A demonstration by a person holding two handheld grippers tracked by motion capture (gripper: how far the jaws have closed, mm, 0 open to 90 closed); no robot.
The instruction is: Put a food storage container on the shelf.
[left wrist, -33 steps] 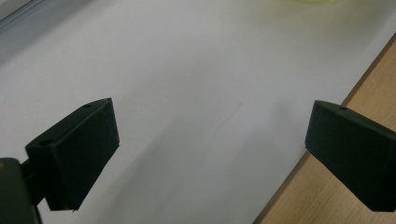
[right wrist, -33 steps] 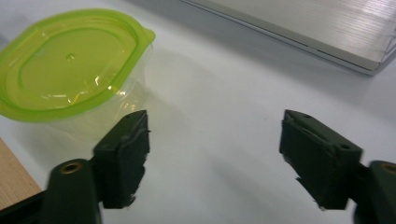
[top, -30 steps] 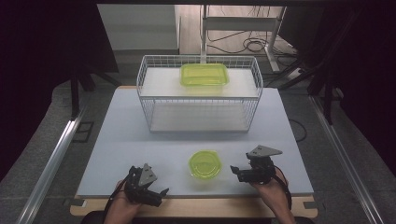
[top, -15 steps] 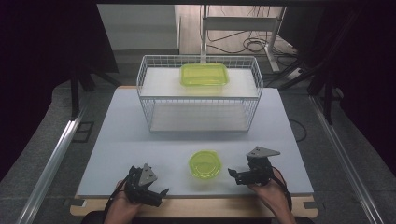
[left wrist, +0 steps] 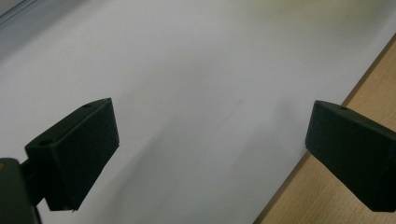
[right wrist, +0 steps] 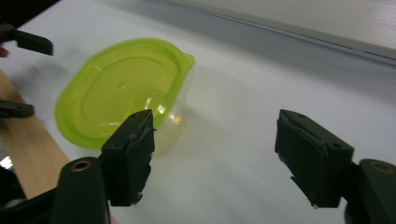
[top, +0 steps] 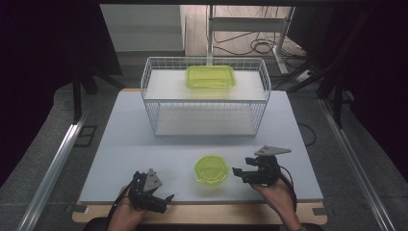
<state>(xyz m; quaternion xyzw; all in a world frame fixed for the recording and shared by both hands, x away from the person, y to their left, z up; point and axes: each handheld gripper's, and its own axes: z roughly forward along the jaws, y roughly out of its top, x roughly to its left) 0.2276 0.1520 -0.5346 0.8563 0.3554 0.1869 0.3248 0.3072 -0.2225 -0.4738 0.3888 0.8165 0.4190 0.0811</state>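
Lid [top: 211, 169], round and yellow-green, lies flat on the pale bench [top: 144, 139] near its near edge, between the two hand-held tools. High view: the right tool [top: 239, 172] sits just right of the lid, jaws pointing left toward it and apart from its rim; a grey three-cornered plate rides on top, and the person's right hand [top: 275, 190] grips it from below. The left tool [top: 166, 199] rests at the near edge of the bench, left of the lid and well apart from it, in the person's left hand [top: 126, 214]. At the far side stands a white wire rack [top: 151, 103] with a yellow-green rectangular container [top: 210, 77] on its upper shelf.

Left gripper view: the left tool [left wrist: 210, 154] has its jaws spread wide with nothing between them; beneath lie the pale bench surface and, at right, its wooden border [left wrist: 327, 196].

Right gripper view: the right tool [right wrist: 215, 140] has its jaws spread, having just been closing, with bare bench between them. The lid [right wrist: 121, 88] lies beyond the left jaw, whose tip overlaps the lid's near rim in the picture; whether it touches cannot be told.
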